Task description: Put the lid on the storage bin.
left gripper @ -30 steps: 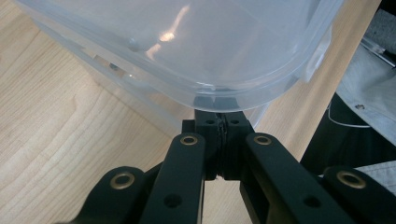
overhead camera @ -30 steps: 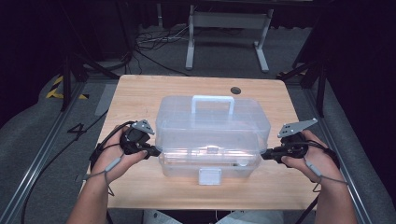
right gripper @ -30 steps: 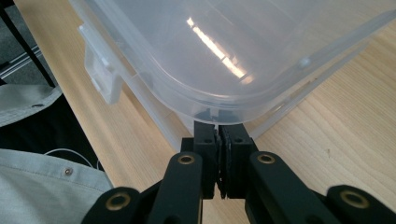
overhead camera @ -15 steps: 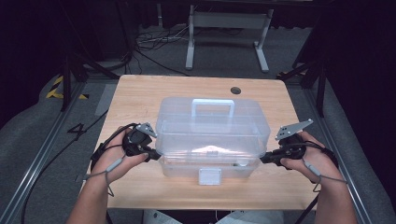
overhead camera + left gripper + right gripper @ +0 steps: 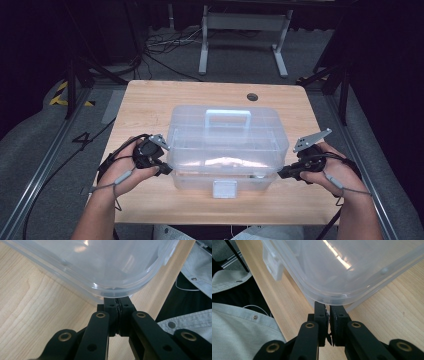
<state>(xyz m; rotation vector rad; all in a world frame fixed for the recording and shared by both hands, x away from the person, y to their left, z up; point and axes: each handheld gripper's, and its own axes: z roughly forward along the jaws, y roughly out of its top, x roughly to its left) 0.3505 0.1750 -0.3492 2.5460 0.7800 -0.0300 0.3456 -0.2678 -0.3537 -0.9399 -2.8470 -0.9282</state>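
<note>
The clear plastic box (image 5: 227,145) is centred on the worktop (image 5: 150,100). Its left end is met by the left hand-held gripper (image 5: 165,169), its right end by the right hand-held gripper (image 5: 281,173); both are pressed together.

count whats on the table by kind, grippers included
clear plastic box: 1
white front latch on the box: 1
grippers, left gripper and right gripper: 2
round hole in the table: 1
total: 5

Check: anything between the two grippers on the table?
Yes. In the high view the clear plastic box sits between the left gripper and right gripper, each at one end of it.
</note>
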